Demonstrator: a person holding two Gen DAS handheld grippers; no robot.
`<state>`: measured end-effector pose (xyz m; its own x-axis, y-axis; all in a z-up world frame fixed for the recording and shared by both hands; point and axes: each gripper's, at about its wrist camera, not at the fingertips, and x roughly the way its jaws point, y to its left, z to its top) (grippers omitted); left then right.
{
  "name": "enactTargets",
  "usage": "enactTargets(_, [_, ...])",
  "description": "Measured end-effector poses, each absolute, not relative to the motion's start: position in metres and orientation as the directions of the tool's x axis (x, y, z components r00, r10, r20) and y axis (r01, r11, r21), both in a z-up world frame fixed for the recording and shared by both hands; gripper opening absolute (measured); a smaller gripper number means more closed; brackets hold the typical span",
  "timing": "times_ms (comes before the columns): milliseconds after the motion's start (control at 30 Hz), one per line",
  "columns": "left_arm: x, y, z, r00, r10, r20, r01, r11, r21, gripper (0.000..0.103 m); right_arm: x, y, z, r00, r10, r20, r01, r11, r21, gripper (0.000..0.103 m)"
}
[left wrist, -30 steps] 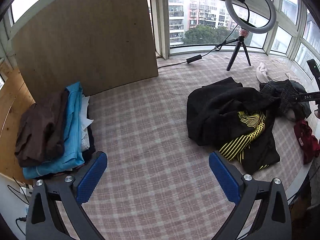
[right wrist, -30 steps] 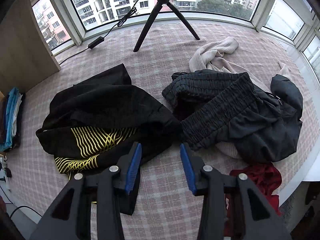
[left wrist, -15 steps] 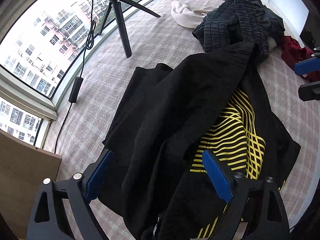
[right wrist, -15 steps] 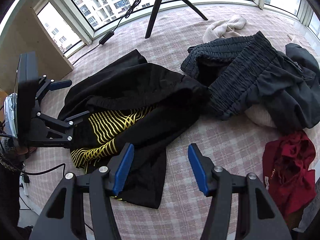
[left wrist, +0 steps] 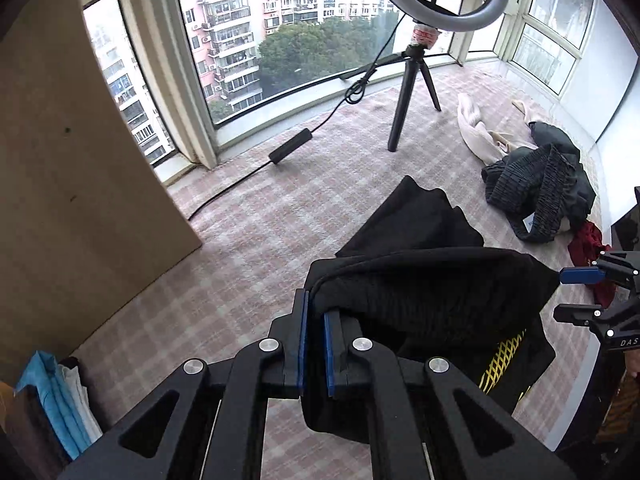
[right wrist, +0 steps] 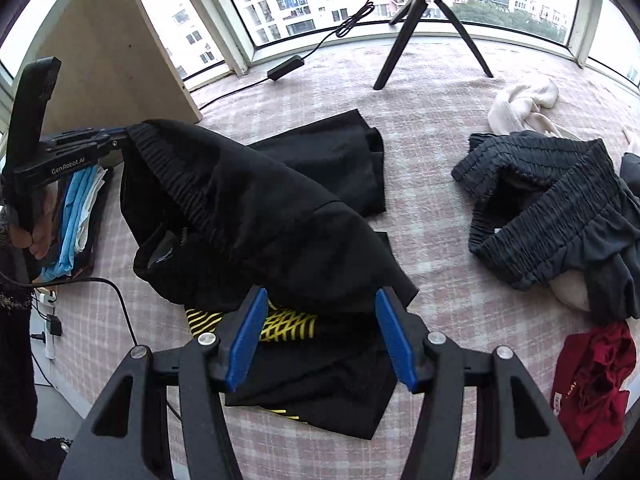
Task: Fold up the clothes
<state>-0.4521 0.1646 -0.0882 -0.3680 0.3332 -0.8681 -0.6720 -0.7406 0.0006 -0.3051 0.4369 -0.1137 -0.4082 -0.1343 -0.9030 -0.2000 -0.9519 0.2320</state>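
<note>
Now left hand-held gripper (left wrist: 313, 344), blue pads nearly together, pinching ribbed elastic waistband of black shorts (right wrist: 256, 216), lifted off plaid-covered surface (right wrist: 432, 160). Right hand-held gripper (right wrist: 320, 340) wide apart, hovering over limp black fabric with yellow mesh-striped print, gripping nothing.

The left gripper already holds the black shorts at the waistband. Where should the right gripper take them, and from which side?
Grip the elastic waistband of the black shorts at its free end, opposite the left gripper. That ribbed edge hangs slack and lifted off the bed, so the open right gripper can probably close over it from its own side.
</note>
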Motion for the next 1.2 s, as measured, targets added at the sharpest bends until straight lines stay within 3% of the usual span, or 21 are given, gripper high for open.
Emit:
enactTargets(133, [-0.457, 0.091, -0.086, -0.353, 0.337, -0.873, -0.577, -0.813, -0.081, 0.006, -0.34, 0.39, -0.134, -0.352, -0.176, -0.919, -0.072, -0.974, 0.214, 0.056])
enactTargets(367, [-0.43, 0.053, -0.086, -0.395, 0.295, -0.87, -0.561, -0.827, -0.026, 0.006, -0.345, 0.338, -0.132, -0.31, -0.173, -0.935, 0.086, -0.984, 0.153, 0.056])
enactTargets(400, [-0.426, 0.051, -0.085, -0.399, 0.295, -0.868, -0.566, -0.824, -0.019, 0.006, -0.341, 0.332, -0.127, -0.314, -0.178, -0.933, 0.113, -0.982, 0.149, 0.059])
enactTargets(467, [-0.417, 0.046, -0.083, -0.408, 0.295, -0.864, -0.576, -0.817, -0.006, 0.006, -0.331, 0.324, -0.122, -0.363, -0.133, -0.922, 0.137, -0.987, 0.089, 0.076])
enactTargets(500, [-0.416, 0.047, -0.085, -0.404, 0.297, -0.865, -0.586, -0.811, -0.005, 0.006, -0.332, 0.319, -0.127, -0.364, -0.113, -0.925, 0.142, -0.988, 0.065, 0.077])
enactTargets(533, [-0.416, 0.051, -0.089, -0.393, 0.298, -0.87, -0.597, -0.802, -0.005, 0.008, -0.333, 0.315, -0.131, -0.365, -0.093, -0.926, 0.146, -0.988, 0.042, 0.078])
enactTargets(600, [-0.417, 0.061, -0.1, -0.371, 0.297, -0.88, -0.623, -0.782, -0.001, 0.023, -0.34, 0.308, -0.143, -0.356, -0.065, -0.932, 0.146, -0.989, 0.014, 0.077])
enactTargets(667, [-0.419, 0.071, -0.111, -0.354, 0.29, -0.889, -0.647, -0.763, 0.009, 0.045, -0.351, 0.303, -0.158, -0.339, -0.035, -0.94, 0.147, -0.989, -0.016, 0.078])
enactTargets(733, [-0.422, 0.077, -0.123, -0.332, 0.273, -0.903, -0.658, -0.753, 0.014, 0.044, -0.36, 0.297, -0.17, -0.338, 0.014, -0.941, 0.17, -0.982, -0.076, 0.077])
enactTargets(800, [-0.425, 0.081, -0.133, -0.317, 0.244, -0.917, -0.66, -0.751, 0.028, 0.044, -0.366, 0.303, -0.172, -0.341, 0.058, -0.938, 0.17, -0.978, -0.122, 0.068])
enactTargets(833, [-0.426, 0.083, -0.136, -0.314, 0.235, -0.92, -0.664, -0.747, 0.036, 0.044, -0.37, 0.309, -0.168, -0.342, 0.059, -0.938, 0.162, -0.979, -0.121, 0.033])
enactTargets(867, [-0.426, 0.086, -0.139, -0.311, 0.231, -0.922, -0.67, -0.741, 0.04, 0.044, -0.376, 0.321, -0.158, -0.35, 0.027, -0.936, 0.138, -0.987, -0.08, 0.007])
enactTargets(933, [-0.428, 0.091, -0.144, -0.304, 0.221, -0.927, -0.683, -0.729, 0.05, 0.044, -0.388, 0.346, -0.138, -0.37, -0.035, -0.928, 0.09, -0.996, 0.001, 0.006])
enactTargets(1033, [-0.434, 0.102, -0.151, -0.293, 0.217, -0.931, -0.698, -0.714, 0.054, 0.044, -0.422, 0.388, -0.119, -0.436, 0.117, -0.892, -0.039, -0.993, -0.111, 0.007])
enactTargets(1133, [-0.439, 0.115, -0.155, -0.285, 0.229, -0.931, -0.715, -0.697, 0.048, 0.044, -0.462, 0.429, -0.131, -0.325, 0.255, -0.911, -0.143, -0.965, -0.219, 0.04])
enactTargets(1200, [-0.44, 0.124, -0.158, -0.278, 0.24, -0.93, -0.741, -0.669, 0.048, 0.045, -0.456, 0.447, -0.122, -0.316, 0.228, -0.921, -0.223, -0.961, -0.162, 0.04])
